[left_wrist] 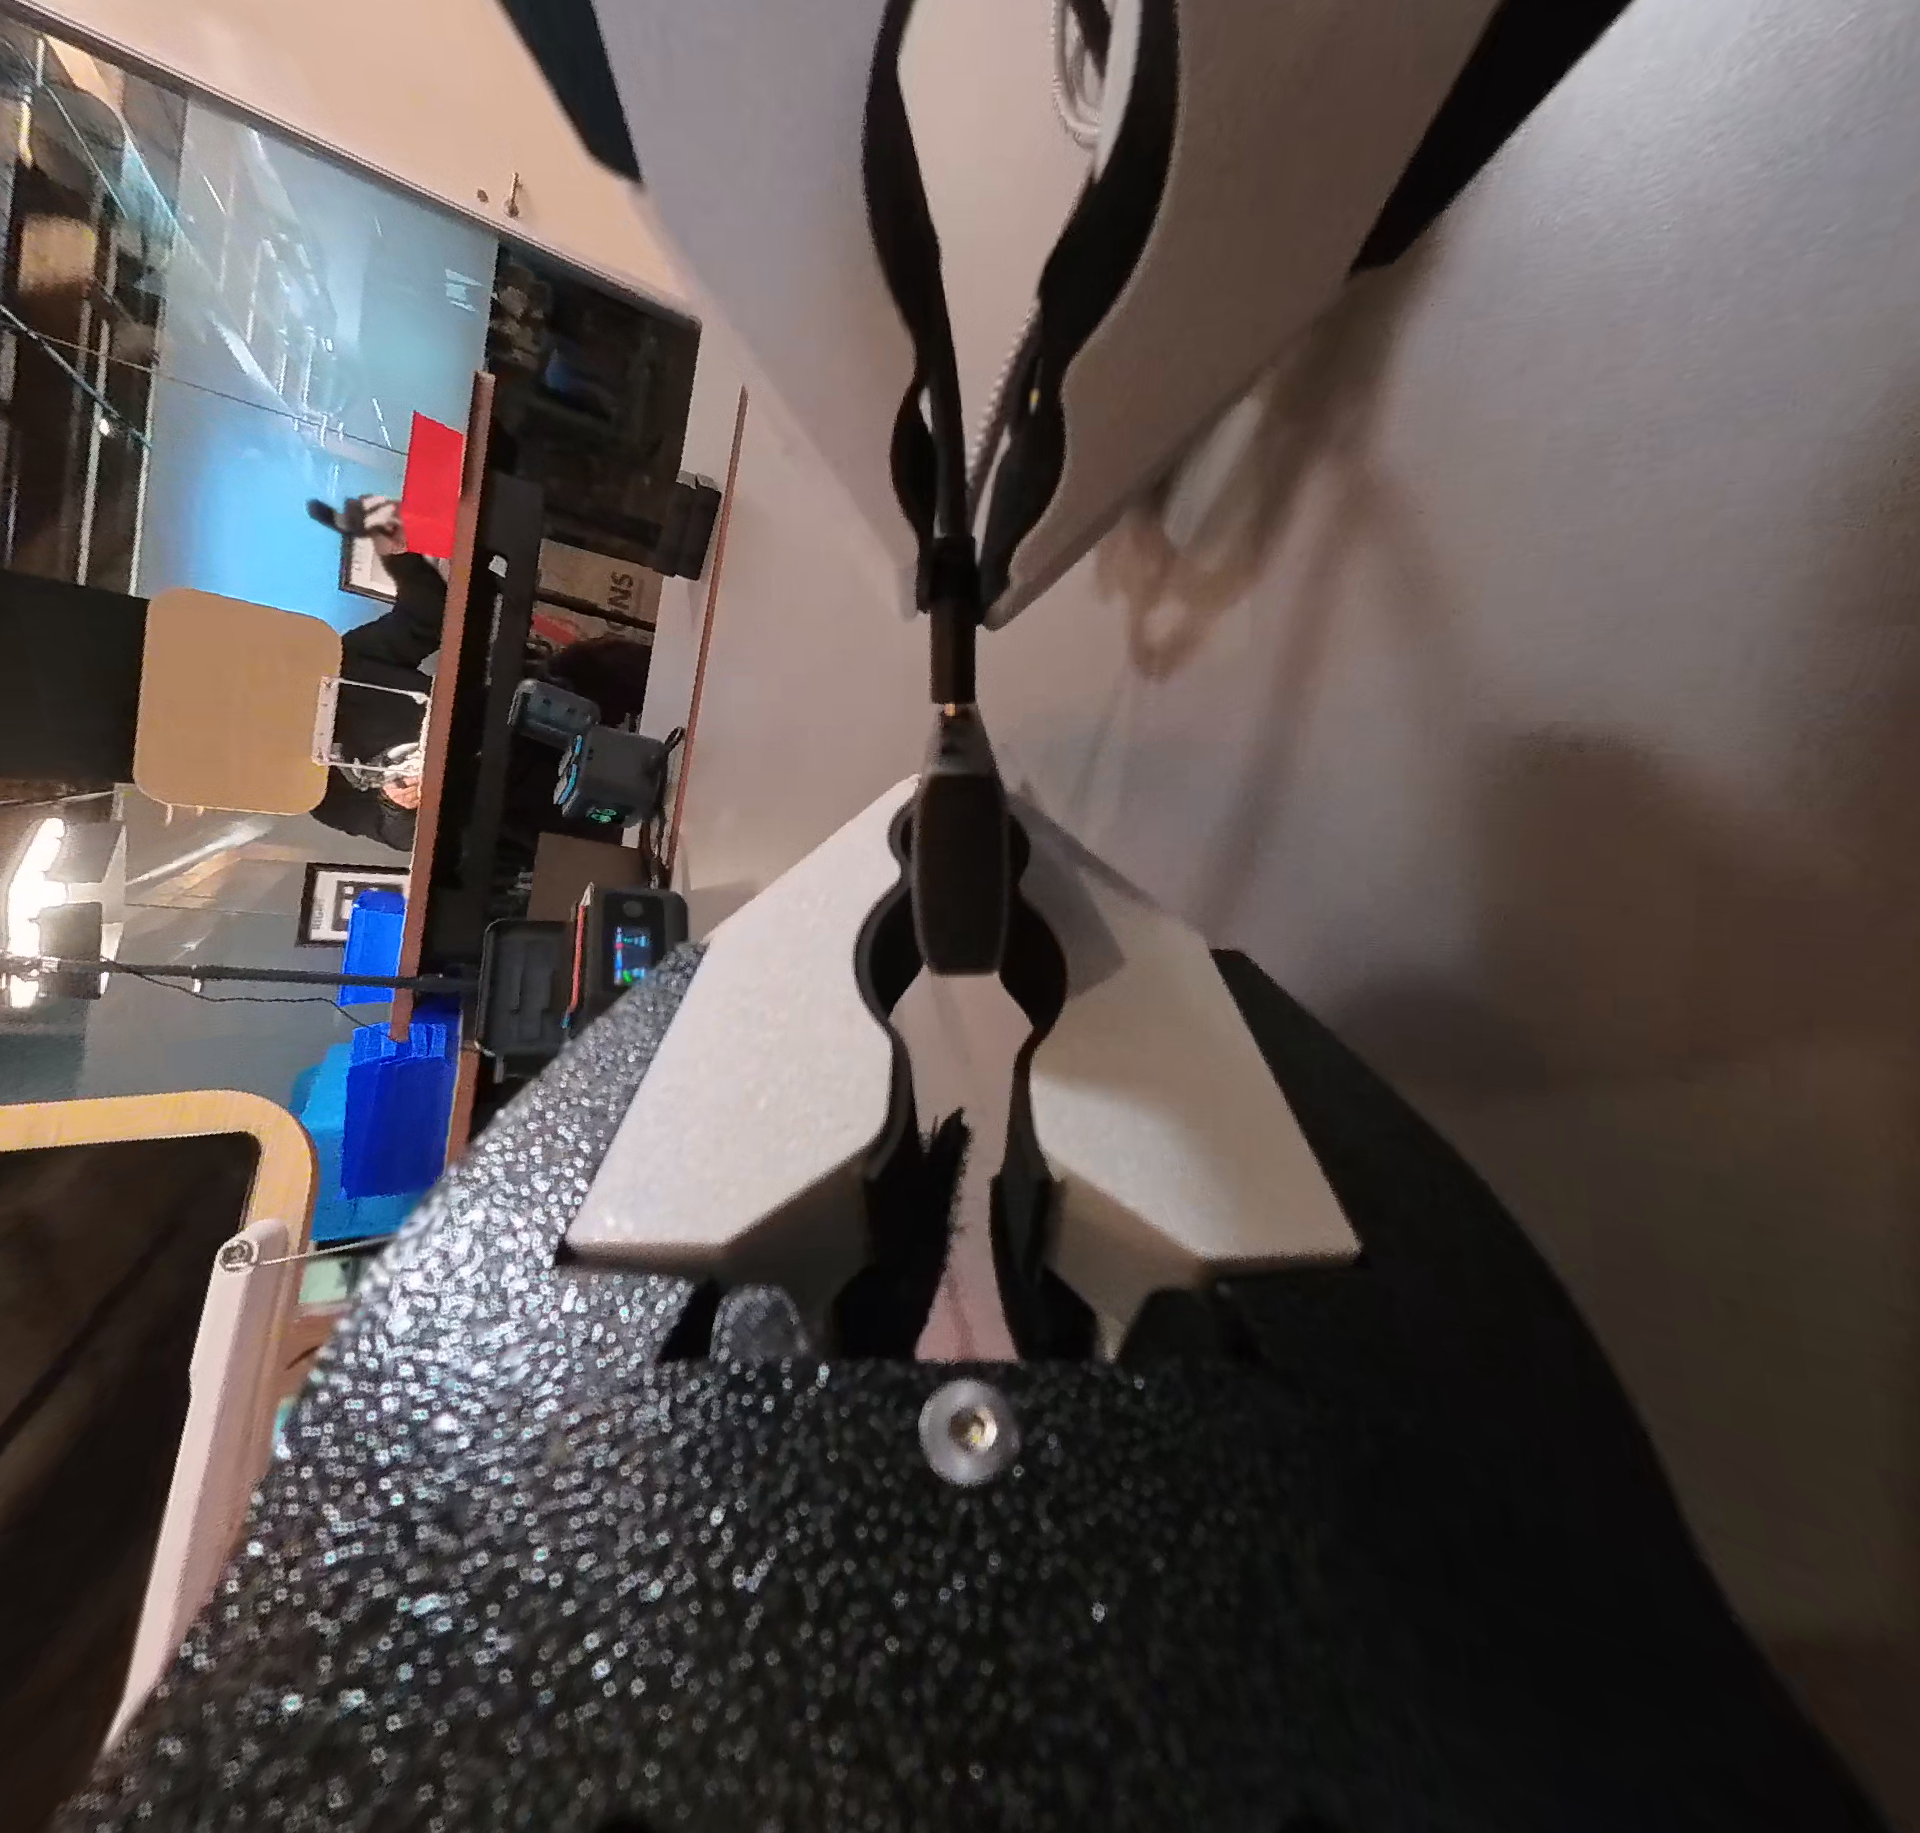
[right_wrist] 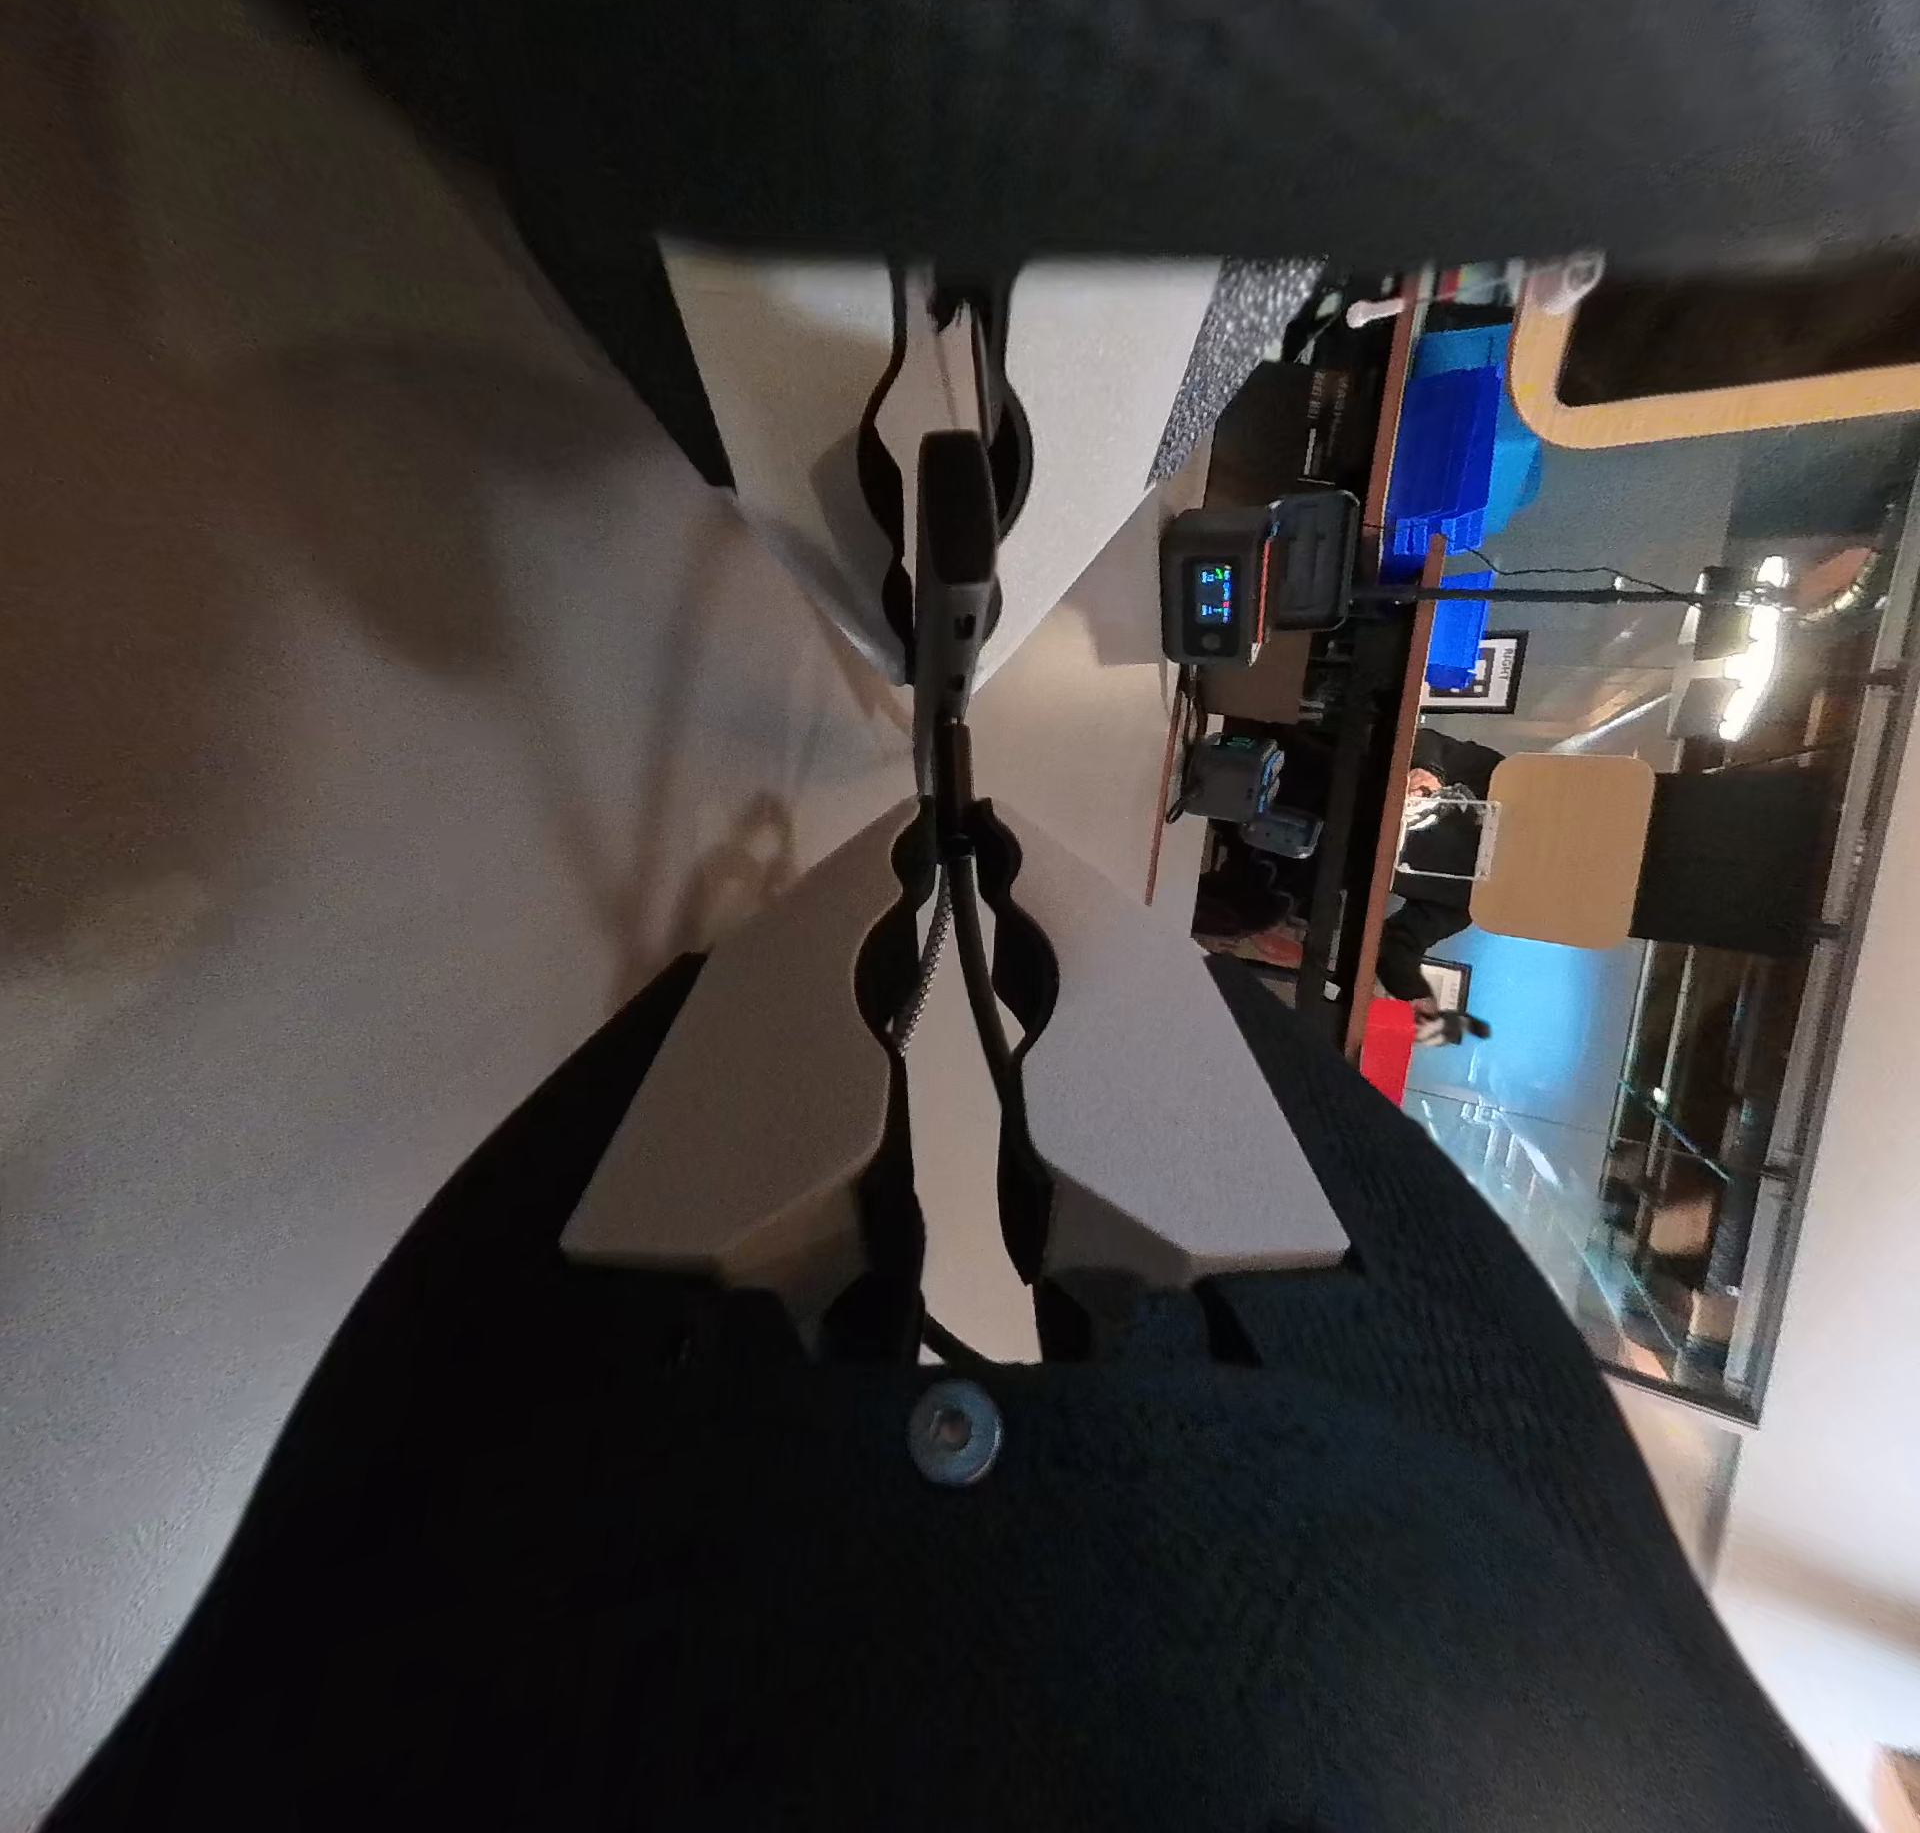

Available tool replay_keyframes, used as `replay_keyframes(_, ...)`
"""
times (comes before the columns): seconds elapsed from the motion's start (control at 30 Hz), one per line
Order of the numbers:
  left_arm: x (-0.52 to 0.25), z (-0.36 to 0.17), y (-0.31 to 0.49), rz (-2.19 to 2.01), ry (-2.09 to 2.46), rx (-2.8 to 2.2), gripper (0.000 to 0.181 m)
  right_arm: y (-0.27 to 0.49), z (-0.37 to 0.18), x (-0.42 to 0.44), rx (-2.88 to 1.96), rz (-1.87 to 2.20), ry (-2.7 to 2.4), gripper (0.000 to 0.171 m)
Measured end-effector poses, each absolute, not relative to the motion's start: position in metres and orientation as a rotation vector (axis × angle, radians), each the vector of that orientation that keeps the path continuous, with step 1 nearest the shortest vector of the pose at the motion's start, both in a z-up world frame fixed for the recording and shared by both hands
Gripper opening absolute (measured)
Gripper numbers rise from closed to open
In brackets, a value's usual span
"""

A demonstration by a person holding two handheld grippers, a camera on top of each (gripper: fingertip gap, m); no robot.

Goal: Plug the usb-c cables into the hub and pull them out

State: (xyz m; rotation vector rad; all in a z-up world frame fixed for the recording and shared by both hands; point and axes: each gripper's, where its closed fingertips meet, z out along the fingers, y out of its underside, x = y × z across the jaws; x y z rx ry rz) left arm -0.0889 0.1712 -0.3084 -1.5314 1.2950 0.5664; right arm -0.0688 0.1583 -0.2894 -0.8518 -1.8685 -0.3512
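Both views are rolled sideways, and the two grippers face each other tip to tip above a white tabletop (left_wrist: 1558, 433). My left gripper (left_wrist: 956, 807) is shut on a dark, flat hub (left_wrist: 958, 879). The hub also shows in the right wrist view (right_wrist: 951, 536), with its grey port end pointing at the right gripper. My right gripper (right_wrist: 951, 827) is shut on a black USB-C plug (right_wrist: 951, 760), which also shows in the left wrist view (left_wrist: 951, 640). The plug's metal tip sits right at the hub's end port. How deep it sits I cannot tell. A braided cable (right_wrist: 928, 962) and a black cable (right_wrist: 987, 994) trail back between the right fingers.
Small black devices with lit screens (right_wrist: 1210, 583) stand at the table's far edge. Behind them are blue bins (right_wrist: 1449, 474), a glass wall and a person in dark clothes (right_wrist: 1434, 848). The cables loop behind the right gripper (left_wrist: 1081, 48). The grippers are tip to tip, or close to it.
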Motion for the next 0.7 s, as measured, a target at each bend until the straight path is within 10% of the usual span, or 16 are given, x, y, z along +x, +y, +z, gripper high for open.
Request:
replay_keyframes(0.2,-0.085,-0.295,0.174,0.398,1.203,-1.530,0.008,0.157,-0.282,-0.061,-0.971,-0.149,-1.828,0.049)
replay_keyframes(0.7,-0.072,-0.286,0.168,0.309,1.215,-1.446,0.007,0.135,-0.272,-0.087,-0.776,-0.061,-1.904,0.009)
